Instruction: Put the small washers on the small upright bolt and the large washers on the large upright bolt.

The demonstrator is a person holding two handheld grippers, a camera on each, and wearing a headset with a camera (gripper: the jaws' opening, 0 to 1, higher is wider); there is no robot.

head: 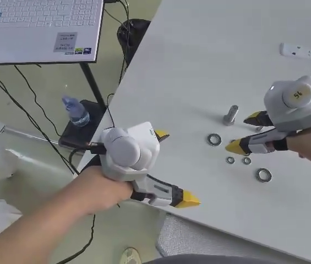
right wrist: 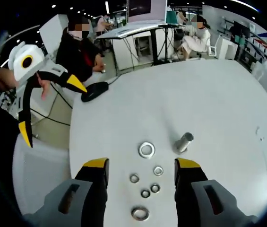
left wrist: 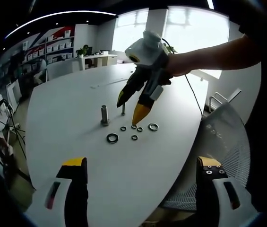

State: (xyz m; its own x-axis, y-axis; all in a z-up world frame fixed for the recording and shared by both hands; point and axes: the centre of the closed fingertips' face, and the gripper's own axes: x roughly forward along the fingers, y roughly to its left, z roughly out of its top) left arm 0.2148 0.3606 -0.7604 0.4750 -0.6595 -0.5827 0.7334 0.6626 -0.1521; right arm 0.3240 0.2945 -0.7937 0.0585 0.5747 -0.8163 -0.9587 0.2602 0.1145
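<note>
Hovering above the loose washers on the white table (head: pixel 199 55), the right gripper (head: pixel 242 132) is holding its jaws apart and gripping nothing. The left gripper (head: pixel 176 167) is hanging at the table's near edge, its jaws likewise spread and empty. The large bolt (head: pixel 230 115) is standing upright on the table, and the small bolt (left wrist: pixel 123 109) is standing near it. Two large washers (right wrist: pixel 146 149) and four small washers (right wrist: pixel 158 170) are lying flat on the table near the bolts, between the right gripper's jaws in the right gripper view.

Yellow sticker (head: pixel 298 96) on right gripper (head: pixel 242 132): 2 digits, illegible.
</note>
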